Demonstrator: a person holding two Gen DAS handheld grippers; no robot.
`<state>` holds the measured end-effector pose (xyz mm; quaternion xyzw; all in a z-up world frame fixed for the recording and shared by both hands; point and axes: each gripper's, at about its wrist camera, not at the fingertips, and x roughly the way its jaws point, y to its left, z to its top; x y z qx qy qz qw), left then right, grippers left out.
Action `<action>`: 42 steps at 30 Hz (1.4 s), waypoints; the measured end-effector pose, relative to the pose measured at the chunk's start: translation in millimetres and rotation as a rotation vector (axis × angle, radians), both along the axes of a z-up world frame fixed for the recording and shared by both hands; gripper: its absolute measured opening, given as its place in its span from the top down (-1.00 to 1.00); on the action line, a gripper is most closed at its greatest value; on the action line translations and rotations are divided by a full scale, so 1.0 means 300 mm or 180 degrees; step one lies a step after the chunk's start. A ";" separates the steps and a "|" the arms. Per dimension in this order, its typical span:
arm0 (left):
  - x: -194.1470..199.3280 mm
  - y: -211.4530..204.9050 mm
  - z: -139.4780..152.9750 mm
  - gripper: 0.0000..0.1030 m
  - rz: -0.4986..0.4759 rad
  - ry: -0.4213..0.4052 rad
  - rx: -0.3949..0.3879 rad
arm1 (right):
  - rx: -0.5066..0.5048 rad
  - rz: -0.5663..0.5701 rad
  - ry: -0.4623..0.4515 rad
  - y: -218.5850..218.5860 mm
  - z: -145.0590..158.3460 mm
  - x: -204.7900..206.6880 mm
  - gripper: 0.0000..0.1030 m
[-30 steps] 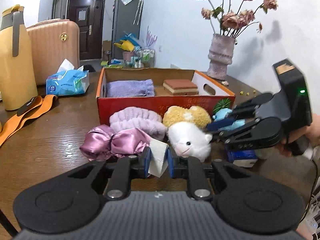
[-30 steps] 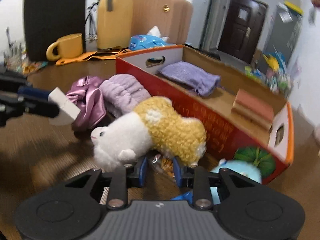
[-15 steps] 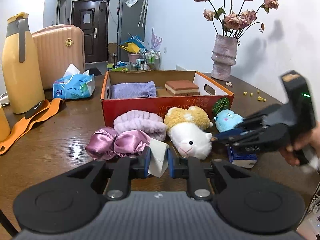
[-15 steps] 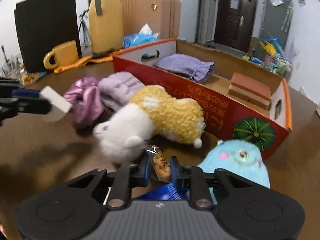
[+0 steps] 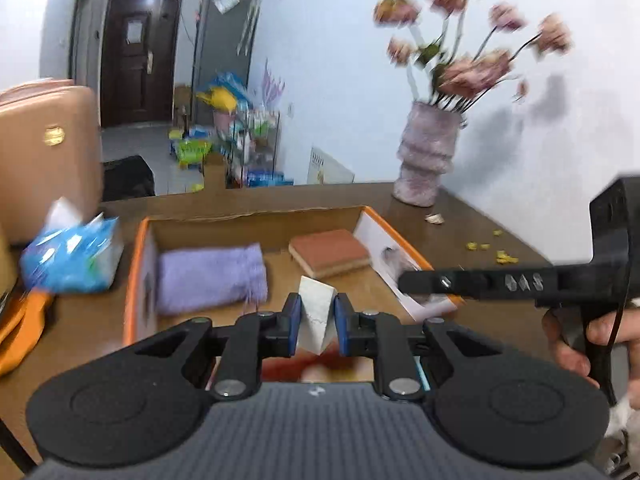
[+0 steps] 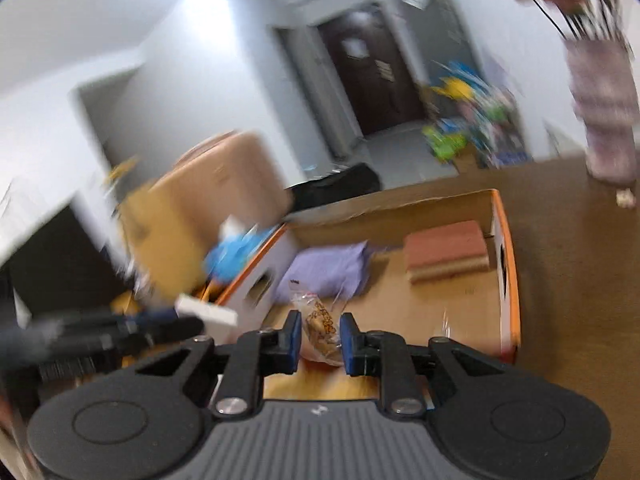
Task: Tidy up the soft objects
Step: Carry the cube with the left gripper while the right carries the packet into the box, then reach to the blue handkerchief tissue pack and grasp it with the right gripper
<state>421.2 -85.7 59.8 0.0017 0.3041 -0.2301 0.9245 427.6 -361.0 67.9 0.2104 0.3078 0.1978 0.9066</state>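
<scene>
While over the box — sponge pinched in left gripper.

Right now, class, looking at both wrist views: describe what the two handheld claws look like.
Both match: the left claw and right claw have black linkage arms with silver pivot screws, blue pads, two round black discs and a grey ribbed body. Side on, the right one shows a black pistol-style handle in a hand.

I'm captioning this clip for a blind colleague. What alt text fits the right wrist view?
The right tongs are shut on a small clear snack packet above an open cardboard box holding a purple cloth and a brick-coloured sponge. At left, the other tongs hold a white block; the picture is motion-blurred.
</scene>
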 end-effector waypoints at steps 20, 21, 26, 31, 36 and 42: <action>0.506 0.025 -0.083 -0.15 0.0480 0.0514 0.0111 | -0.0517 -0.0140 0.0284 0.108 0.012 0.464 0.40; 0.482 0.041 -0.060 -0.17 0.0514 0.0449 0.0138 | -0.0531 -0.0133 0.0230 0.094 0.040 0.434 0.38; 0.296 0.116 0.049 -0.31 0.0645 0.0069 0.0302 | -0.0719 -0.0111 -0.0087 0.025 0.187 0.202 0.13; 0.078 0.188 0.113 -0.39 0.0827 -0.0216 0.0355 | -0.0719 -0.0188 -0.0307 -0.061 0.262 -0.057 -0.09; -0.200 0.231 0.131 -0.49 0.0981 -0.0578 0.0389 | -0.0923 -0.0333 -0.0680 -0.068 0.255 -0.351 -0.09; -0.569 0.221 0.071 -0.67 0.0931 -0.0929 0.0265 | -0.1061 -0.0256 -0.1065 -0.004 0.151 -0.708 -0.23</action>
